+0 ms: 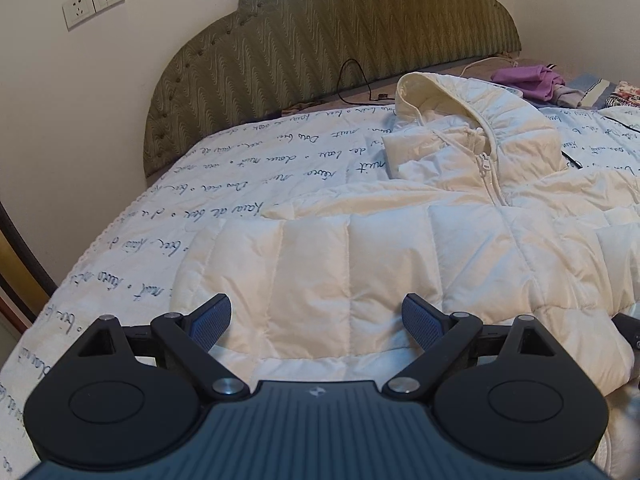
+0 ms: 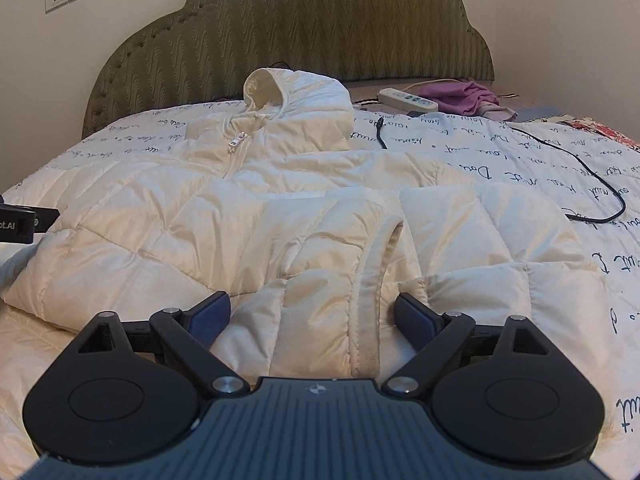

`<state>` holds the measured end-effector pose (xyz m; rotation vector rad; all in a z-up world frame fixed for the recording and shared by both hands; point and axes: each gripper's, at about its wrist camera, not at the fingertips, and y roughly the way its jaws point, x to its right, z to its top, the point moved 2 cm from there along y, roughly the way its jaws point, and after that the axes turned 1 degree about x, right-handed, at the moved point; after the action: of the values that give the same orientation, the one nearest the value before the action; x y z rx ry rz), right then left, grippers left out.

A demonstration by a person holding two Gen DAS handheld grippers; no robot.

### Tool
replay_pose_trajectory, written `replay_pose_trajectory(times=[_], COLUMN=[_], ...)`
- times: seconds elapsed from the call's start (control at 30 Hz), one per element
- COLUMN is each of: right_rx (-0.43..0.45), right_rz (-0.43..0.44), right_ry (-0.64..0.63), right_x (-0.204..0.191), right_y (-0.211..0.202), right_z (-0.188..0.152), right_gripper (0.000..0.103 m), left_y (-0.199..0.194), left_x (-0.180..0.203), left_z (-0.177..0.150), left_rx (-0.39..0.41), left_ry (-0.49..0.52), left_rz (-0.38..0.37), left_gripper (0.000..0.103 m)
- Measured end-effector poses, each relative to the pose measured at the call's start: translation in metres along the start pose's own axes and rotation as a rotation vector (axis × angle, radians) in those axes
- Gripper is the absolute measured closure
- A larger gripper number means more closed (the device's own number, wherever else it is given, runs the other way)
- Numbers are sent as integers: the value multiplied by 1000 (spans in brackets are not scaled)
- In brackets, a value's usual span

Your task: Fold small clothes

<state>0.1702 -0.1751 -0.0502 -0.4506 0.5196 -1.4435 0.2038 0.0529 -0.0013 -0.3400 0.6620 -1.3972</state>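
Note:
A cream quilted hooded jacket (image 1: 420, 240) lies zipped, front up, on the bed, its hood (image 1: 444, 100) toward the headboard. My left gripper (image 1: 318, 320) hovers open over the jacket's lower left part, blue pads wide apart and pressing on nothing. In the right wrist view the jacket (image 2: 180, 216) has one sleeve (image 2: 320, 280) folded across its body. The sleeve's ribbed cuff (image 2: 370, 320) lies between the spread fingers of my right gripper (image 2: 313, 316), which is open; neither pad clamps the cloth.
A white quilt with dark handwriting (image 1: 240, 168) covers the bed before a green padded headboard (image 2: 320, 28). A power strip (image 2: 408, 100), a black cable (image 2: 592, 172) and a purple garment (image 2: 464, 96) lie at the back right. The bed's edge (image 1: 100, 240) drops off on the left.

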Motion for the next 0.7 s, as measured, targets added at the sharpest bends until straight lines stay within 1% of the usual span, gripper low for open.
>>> replay_pose_trajectory(times=[0.3, 0.4, 0.57, 0.7], right_rx=[1, 1, -5, -15], right_rz=[2, 2, 15, 37], right_ry=[-5, -4, 3, 28], right_x=[-2, -2, -1, 3], right_y=[1, 1, 3, 3], right_z=[-1, -1, -1, -1], right_gripper=[6, 4, 1, 1], left_y=[10, 14, 17, 20], left_x=[1, 0, 0, 1], left_z=[-6, -9, -14, -20], left_rx=[-8, -9, 4, 22], left_ry=[-28, -34, -30, -24], left_rz=[-18, -21, -21, -20], left_gripper=[10, 8, 7, 5])
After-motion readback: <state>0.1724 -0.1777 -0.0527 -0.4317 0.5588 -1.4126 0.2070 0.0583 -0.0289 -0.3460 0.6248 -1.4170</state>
